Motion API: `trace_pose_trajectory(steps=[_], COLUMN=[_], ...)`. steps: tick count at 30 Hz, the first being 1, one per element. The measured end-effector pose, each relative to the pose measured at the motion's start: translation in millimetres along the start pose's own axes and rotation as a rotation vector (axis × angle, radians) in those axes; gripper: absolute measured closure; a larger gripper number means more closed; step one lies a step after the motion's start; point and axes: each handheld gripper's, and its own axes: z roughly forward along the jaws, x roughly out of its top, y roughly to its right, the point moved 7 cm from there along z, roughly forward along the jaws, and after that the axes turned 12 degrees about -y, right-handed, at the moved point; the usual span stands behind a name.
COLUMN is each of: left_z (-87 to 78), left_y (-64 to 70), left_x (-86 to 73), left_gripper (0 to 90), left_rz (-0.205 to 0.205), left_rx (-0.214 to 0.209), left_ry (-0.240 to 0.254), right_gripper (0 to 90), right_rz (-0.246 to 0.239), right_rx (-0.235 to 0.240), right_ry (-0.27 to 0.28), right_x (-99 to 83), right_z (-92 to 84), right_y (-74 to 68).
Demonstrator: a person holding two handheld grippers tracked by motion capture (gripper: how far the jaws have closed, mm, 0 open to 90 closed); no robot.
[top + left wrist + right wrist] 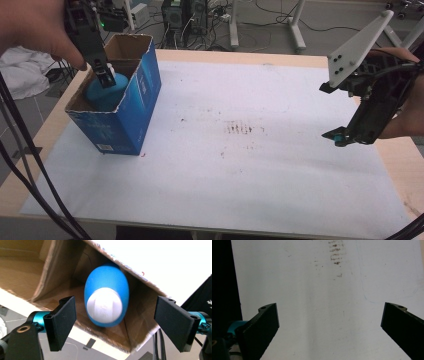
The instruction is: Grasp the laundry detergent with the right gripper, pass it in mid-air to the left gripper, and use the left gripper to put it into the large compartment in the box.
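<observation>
Blue bottle [107, 293] with white cap, standing inside the open cardboard box [145, 90].
I see my left gripper [113, 326] above it, jaws apart, pads clear of the bottle; my right gripper [329, 326] hangs wide open over the white table cover [250, 150].

The bottle [105, 92] stands in the box [137, 107] at the sheet's [250, 165] left edge.

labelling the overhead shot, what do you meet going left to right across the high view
white cloth → left gripper → blue bottle in the open cardboard box → brown smudges on the white sheet → right gripper
</observation>
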Motion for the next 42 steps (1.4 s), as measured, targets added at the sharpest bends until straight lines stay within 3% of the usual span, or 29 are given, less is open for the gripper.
trace_pose_trajectory(steps=[6,12,16,26,27,37,42], left_z=[-26.0,-35.4,-38.1,-41.0,-40.3,-43.2,-40.2], left_y=[10.6,27.1,38.8,66.2,73.6,105.6,114.2], left_x=[7.6,22.5,32.8,52.4,55.2,57.5,58.8], left_gripper=[12.9,8.1,6.6,2.6,2.6,1.6,1.7], left_rz=[0.053,0.133,0.197,0.313,0.335,0.411,0.443], left_rx=[0.023,0.019,0.006,-0.010,-0.015,-0.018,-0.015], left_ry=[0.036,0.045,0.049,0.041,0.032,0.043,0.057], right_gripper=[0.9,0.9,0.9,0.9,0.9,0.9,0.9], right_rz=[-0.014,-0.034,-0.052,-0.065,-0.072,-0.071,-0.071], right_rx=[0.006,0.024,0.046,0.076,0.076,0.088,0.089], right_ry=[-0.014,-0.037,-0.067,-0.111,-0.121,-0.164,-0.180], right_x=[3.3,5.9,4.7,0.6,-0.2,-5.3,-7.0], right_z=[-8.5,-13.0,-12.3,-5.0,-3.1,8.7,15.3], right_y=[3.4,12.4,18.2,23.8,24.6,31.9,36.8])
